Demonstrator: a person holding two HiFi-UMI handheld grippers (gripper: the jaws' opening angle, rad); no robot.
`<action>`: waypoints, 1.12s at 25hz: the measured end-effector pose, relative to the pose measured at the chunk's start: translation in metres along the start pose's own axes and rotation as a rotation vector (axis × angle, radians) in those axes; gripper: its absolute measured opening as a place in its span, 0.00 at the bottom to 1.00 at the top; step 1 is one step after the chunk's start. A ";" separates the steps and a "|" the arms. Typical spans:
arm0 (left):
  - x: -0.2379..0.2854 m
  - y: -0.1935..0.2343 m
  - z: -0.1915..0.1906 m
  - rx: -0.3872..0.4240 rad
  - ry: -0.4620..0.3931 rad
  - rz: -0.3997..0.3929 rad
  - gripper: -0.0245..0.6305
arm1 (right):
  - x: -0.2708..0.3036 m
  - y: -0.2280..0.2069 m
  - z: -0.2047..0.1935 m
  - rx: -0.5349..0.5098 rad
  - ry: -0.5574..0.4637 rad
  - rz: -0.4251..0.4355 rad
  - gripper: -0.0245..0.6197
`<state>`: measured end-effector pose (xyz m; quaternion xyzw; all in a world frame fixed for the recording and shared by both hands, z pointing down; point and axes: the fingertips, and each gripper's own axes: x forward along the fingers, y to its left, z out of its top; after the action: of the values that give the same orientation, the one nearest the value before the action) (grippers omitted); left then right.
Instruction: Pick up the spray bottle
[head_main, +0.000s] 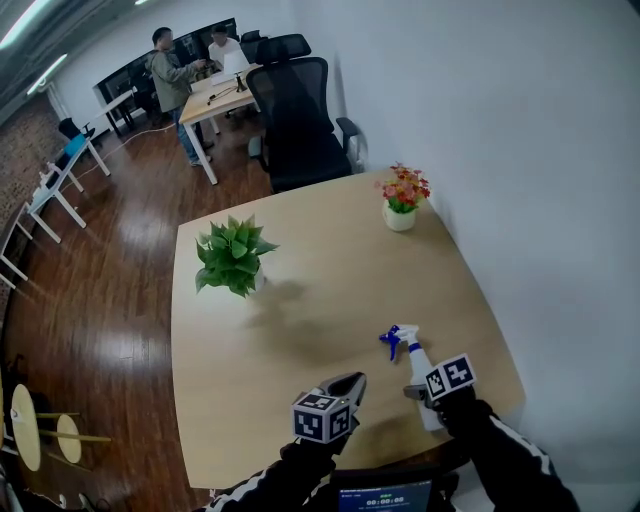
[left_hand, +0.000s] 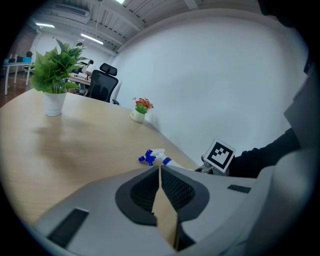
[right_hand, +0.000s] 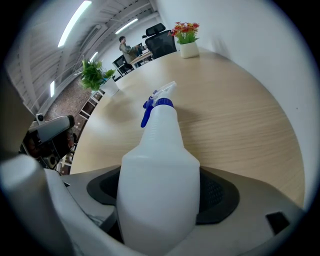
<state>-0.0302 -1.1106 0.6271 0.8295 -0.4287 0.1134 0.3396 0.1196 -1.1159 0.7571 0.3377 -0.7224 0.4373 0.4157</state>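
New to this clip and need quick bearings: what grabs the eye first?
The white spray bottle with its blue trigger, at the table's near right corner, held between the right gripper's jaws. Further back, a green potted plant stands near the left edge and a small pot of red flowers sits by the wall.

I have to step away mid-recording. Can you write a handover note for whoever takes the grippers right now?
Right gripper: jaws set around the body of the white plastic spray bottle with the blue trigger, pads appearing to press on it.
Left gripper: shut, empty, off to the left of the bottle.
The bottle lies on the light wooden table, near its front right edge, nozzle pointing away.
Done: grip taken. Left: lift the bottle clear of the table.
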 end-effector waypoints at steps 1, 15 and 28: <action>-0.006 -0.004 0.005 0.005 -0.011 -0.005 0.07 | -0.005 0.002 0.000 0.006 -0.011 0.015 0.64; -0.119 -0.053 0.084 0.139 -0.273 0.004 0.07 | -0.218 0.086 0.075 -0.162 -0.737 0.184 0.64; -0.195 -0.064 0.108 0.206 -0.492 0.107 0.07 | -0.308 0.131 0.048 -0.359 -1.045 0.133 0.64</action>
<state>-0.1094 -1.0325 0.4231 0.8385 -0.5277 -0.0306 0.1325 0.1246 -1.0702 0.4221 0.3870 -0.9155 0.1070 0.0247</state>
